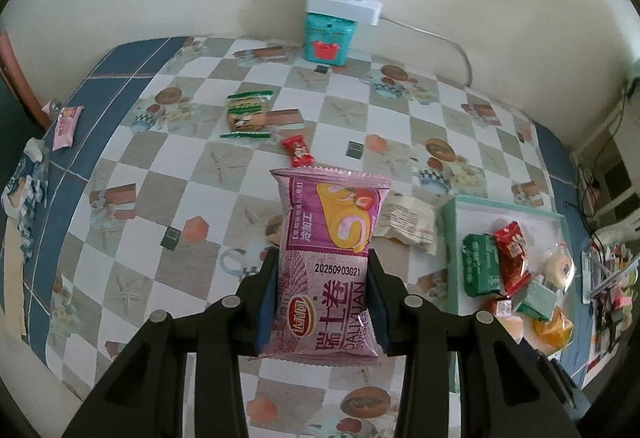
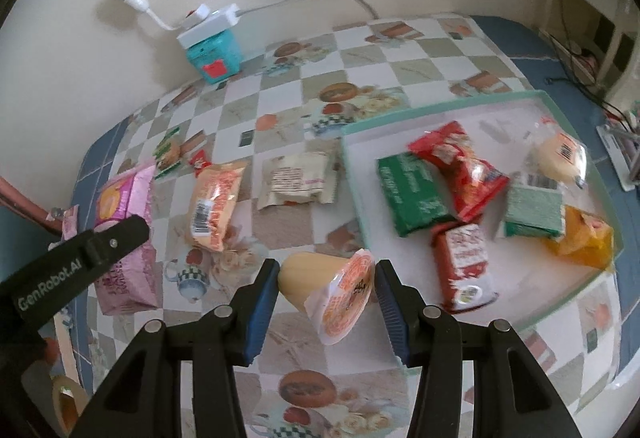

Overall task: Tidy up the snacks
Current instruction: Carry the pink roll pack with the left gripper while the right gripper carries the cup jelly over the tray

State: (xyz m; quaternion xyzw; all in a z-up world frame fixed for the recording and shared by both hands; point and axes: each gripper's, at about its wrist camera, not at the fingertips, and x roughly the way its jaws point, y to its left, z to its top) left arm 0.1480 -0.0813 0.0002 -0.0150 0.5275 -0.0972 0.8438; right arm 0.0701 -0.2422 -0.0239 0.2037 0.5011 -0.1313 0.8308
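Right now you are mid-carry: your left tool (image 1: 322, 302) is clamped on the pink Swiss-roll packet (image 1: 326, 266), and your right tool (image 2: 326, 292) pinches a jelly cup (image 2: 332, 288) between its blue pads, both lifted clear of the counter (image 2: 304, 110). Next, I judge, both go over the green-rimmed tray (image 2: 352, 182) just ahead and right of your right tool, then release. Seven snacks already lie in it. Ahead-left of that tool, four remain on the counter: orange packet (image 2: 214, 206), cream packet (image 2: 298, 178), small red candy (image 1: 298, 151), green-edged biscuit (image 1: 245, 113).
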